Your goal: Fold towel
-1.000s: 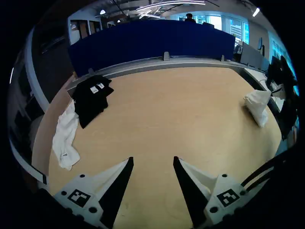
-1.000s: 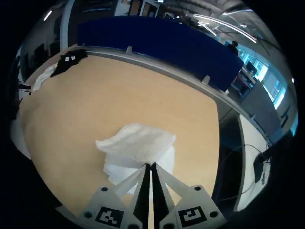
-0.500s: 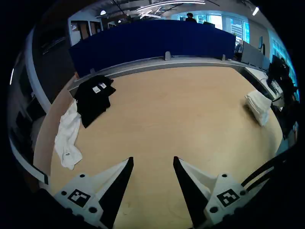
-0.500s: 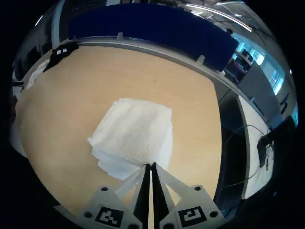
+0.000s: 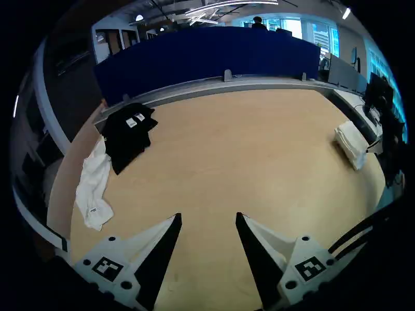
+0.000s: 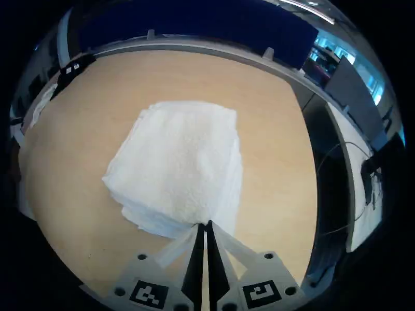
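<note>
Pinching the near corner of the folded towel [image 6: 179,155], the right hand-held gripper [image 6: 206,225] is closed. The left gripper view shows the left hand-held gripper [image 5: 207,217] open above the bench [image 5: 233,155], with black clothing [image 5: 127,132] beyond.

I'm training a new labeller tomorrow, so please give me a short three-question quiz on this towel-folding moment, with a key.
1. True or false: the left gripper has its fingers closed.
2. Multiple choice: in the left gripper view, what lies beside the black garment on the table? A) a mug B) a loose white cloth C) a book
3. Fill in: the right gripper is shut on the near corner of the ____.

Key
1. False: its fingers stand apart over bare wood.
2. B.
3. folded towel.
</note>
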`<control>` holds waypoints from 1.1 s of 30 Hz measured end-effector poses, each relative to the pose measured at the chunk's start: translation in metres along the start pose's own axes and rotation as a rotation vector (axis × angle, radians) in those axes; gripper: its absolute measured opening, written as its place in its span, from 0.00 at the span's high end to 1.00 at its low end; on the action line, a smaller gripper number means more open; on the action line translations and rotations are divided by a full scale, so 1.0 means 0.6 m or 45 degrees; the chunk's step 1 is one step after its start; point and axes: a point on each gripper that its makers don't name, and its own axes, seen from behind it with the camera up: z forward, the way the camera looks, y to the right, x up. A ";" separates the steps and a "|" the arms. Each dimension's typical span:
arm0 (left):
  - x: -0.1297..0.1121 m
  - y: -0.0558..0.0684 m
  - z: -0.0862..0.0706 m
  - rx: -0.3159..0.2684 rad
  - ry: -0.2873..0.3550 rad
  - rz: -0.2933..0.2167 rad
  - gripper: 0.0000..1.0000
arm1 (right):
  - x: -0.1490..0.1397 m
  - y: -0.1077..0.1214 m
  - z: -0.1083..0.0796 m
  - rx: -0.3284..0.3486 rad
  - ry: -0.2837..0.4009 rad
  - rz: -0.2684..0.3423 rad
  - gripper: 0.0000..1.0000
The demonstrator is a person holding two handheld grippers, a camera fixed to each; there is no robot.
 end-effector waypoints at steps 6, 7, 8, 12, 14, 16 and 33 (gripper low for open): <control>0.002 -0.001 -0.001 0.005 0.000 0.001 0.23 | -0.006 0.000 0.010 0.000 -0.016 0.033 0.97; 0.002 -0.001 -0.001 0.005 0.000 0.001 0.23 | -0.007 0.000 0.011 0.002 -0.018 0.037 0.97; 0.002 -0.001 -0.001 0.005 0.000 0.000 0.23 | -0.007 0.000 0.012 0.004 -0.021 0.041 0.97; 0.003 0.001 0.000 0.005 0.001 0.000 0.24 | -0.008 -0.001 0.014 0.000 -0.022 0.045 0.97; 0.003 0.001 0.000 0.005 0.001 0.000 0.23 | -0.007 -0.001 0.015 -0.005 -0.021 0.042 0.96; 0.004 0.002 -0.001 0.005 0.001 0.000 0.23 | -0.006 -0.001 0.014 -0.013 -0.019 0.044 0.95; 0.013 -0.003 0.001 0.005 0.007 -0.004 0.24 | 0.000 0.015 -0.009 -0.094 0.031 0.061 0.52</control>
